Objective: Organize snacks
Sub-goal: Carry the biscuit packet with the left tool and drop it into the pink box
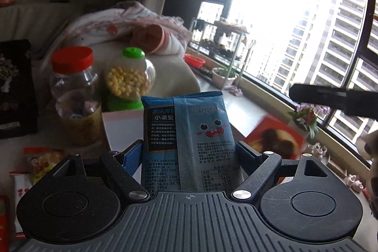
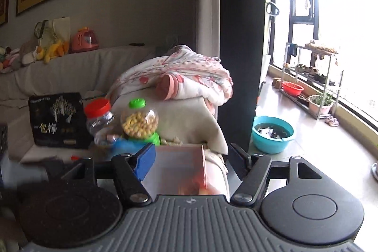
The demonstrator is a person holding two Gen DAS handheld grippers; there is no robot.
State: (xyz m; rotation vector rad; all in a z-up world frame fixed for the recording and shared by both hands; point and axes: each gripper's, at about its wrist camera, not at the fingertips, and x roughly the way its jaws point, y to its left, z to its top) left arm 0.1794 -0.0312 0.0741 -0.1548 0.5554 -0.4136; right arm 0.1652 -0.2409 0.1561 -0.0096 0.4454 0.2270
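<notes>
Blue seaweed packet (image 1: 189, 141), red-capped jar (image 1: 73, 86), green-capped dispenser (image 1: 130, 79).

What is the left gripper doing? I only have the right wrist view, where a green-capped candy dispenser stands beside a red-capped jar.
Observer: The left gripper is shut on a blue snack packet, which stands upright between its pads.
Operator: Is there any print on it?
Observer: Yes, a cartoon face with red cheeks, above blocks of small text.
Operator: Are there other snacks near it?
Observer: Small wrapped snacks lie at the lower left, in front of the red-capped jar.
</notes>
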